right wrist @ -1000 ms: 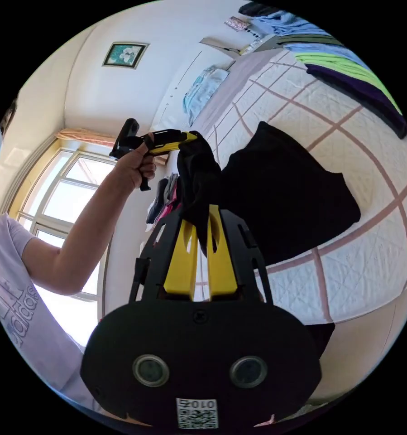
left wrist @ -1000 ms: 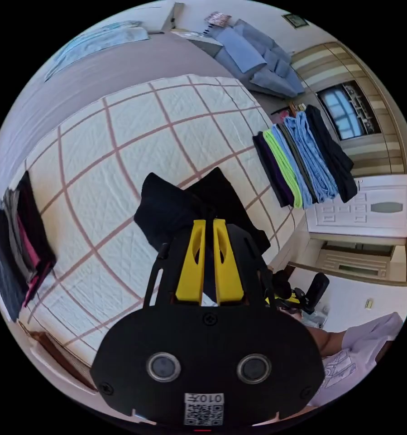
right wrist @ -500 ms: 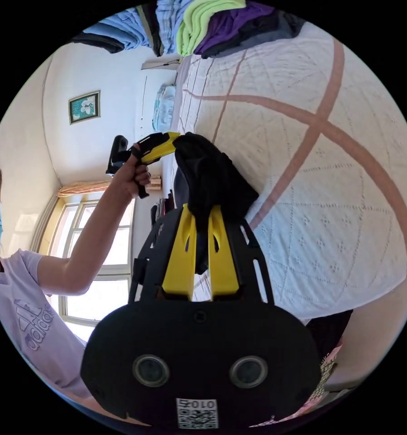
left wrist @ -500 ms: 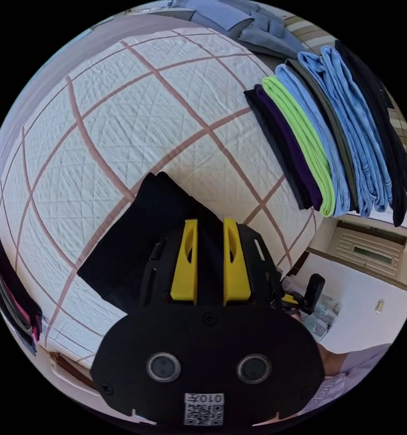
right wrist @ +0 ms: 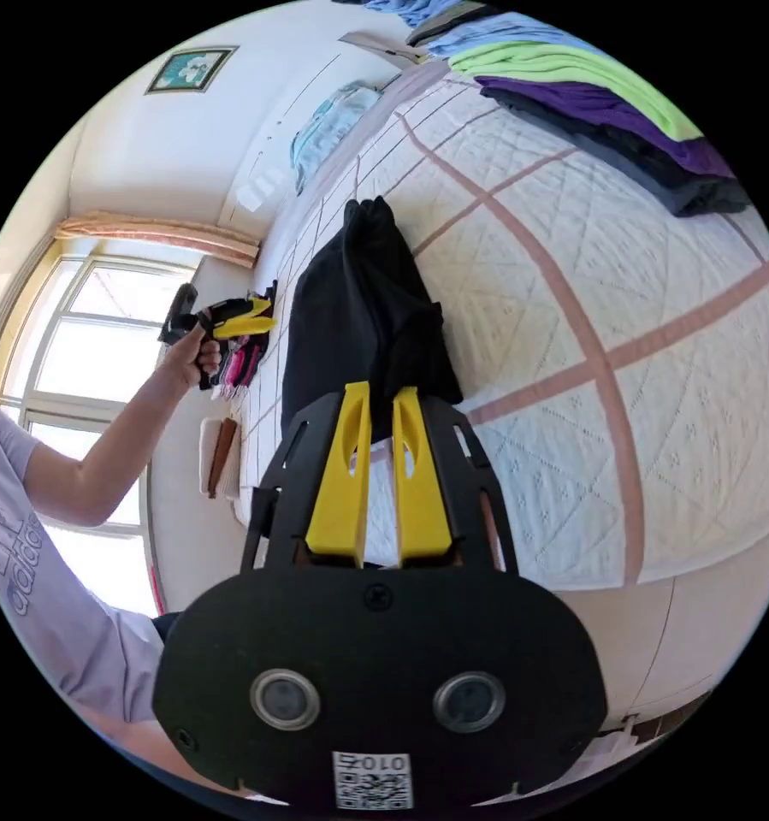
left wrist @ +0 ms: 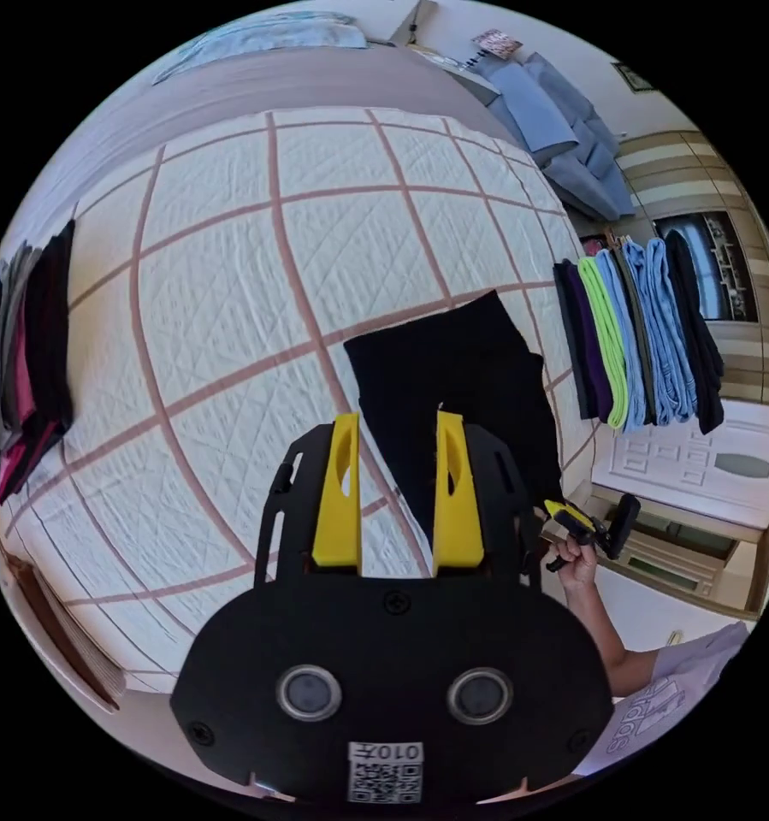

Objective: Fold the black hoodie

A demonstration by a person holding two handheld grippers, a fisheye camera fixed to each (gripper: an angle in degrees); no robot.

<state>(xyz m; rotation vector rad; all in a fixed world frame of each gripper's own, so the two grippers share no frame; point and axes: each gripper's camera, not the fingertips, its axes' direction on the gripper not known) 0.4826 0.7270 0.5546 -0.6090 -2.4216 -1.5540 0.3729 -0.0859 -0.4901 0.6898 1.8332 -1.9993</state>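
Note:
The black hoodie (left wrist: 461, 385) lies folded into a narrow shape on the checked quilt (left wrist: 230, 282), near the bed's edge. My left gripper (left wrist: 397, 419) hangs above it, open, with nothing between its jaws. In the right gripper view the hoodie (right wrist: 358, 299) stretches away from my right gripper (right wrist: 382, 391), whose jaws stand close together, pinching the nearest edge of the cloth. A hand holds the left gripper (right wrist: 240, 322) off to one side, apart from the hoodie. The right gripper (left wrist: 572, 520) sits at the hoodie's near corner in the left gripper view.
A row of folded clothes (left wrist: 641, 342) in purple, green, blue and black lies close beside the hoodie, the same stack (right wrist: 598, 111) in the right gripper view. A second dark and pink stack (left wrist: 25, 342) sits at the quilt's far side. Blue garments (left wrist: 564, 128) lie beyond the bed.
My left gripper let go of the hoodie, opened and drew back. The hoodie, which hung between both grippers, now lies on the quilt. The right gripper kept its hold.

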